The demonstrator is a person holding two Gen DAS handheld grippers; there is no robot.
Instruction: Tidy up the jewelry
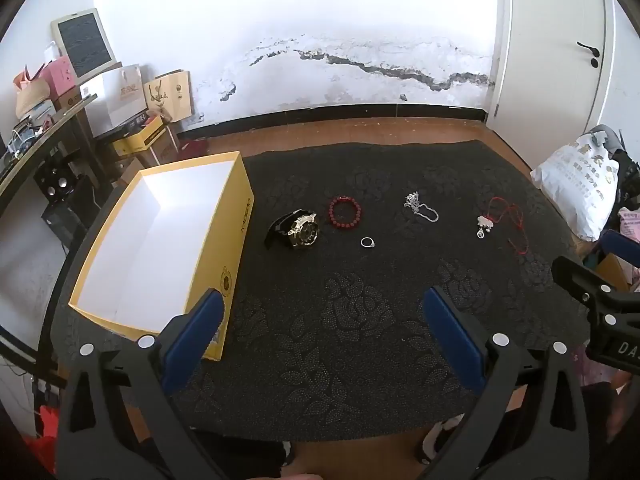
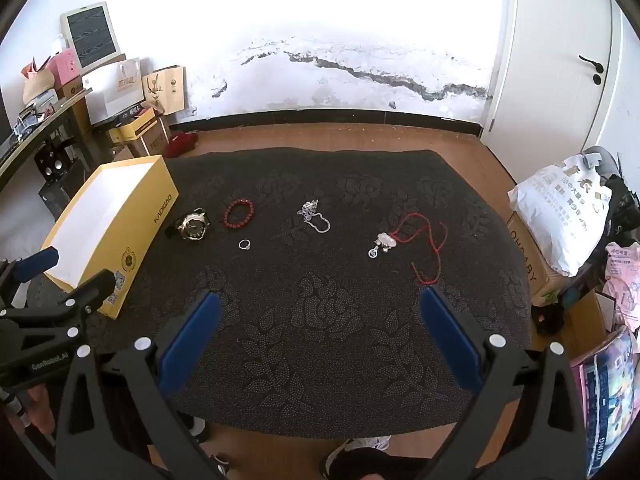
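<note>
An open yellow box (image 1: pixel 230 236) (image 2: pixel 138 216) with a white inside stands at the left of the black patterned cloth (image 1: pixel 360 320) (image 2: pixel 320 320). Right of it lie a watch (image 1: pixel 302 229) (image 2: pixel 194 226), a red bead bracelet (image 1: pixel 345 212) (image 2: pixel 238 213), a small ring (image 1: pixel 367 243) (image 2: pixel 245 244), a silver chain (image 1: pixel 420 207) (image 2: pixel 314 216) and a silver pendant (image 1: pixel 485 226) (image 2: pixel 384 242) on a red cord (image 1: pixel 516 216) (image 2: pixel 434 248). My left gripper (image 1: pixel 324 300) and right gripper (image 2: pixel 320 300) are open and empty above the cloth's near part.
The right gripper shows at the right edge of the left wrist view (image 1: pixel 600 300); the left gripper shows at the left edge of the right wrist view (image 2: pixel 52 300). Boxes and bags (image 1: pixel 132 96) stand at the back left. A white sack (image 2: pixel 560 216) lies at the right.
</note>
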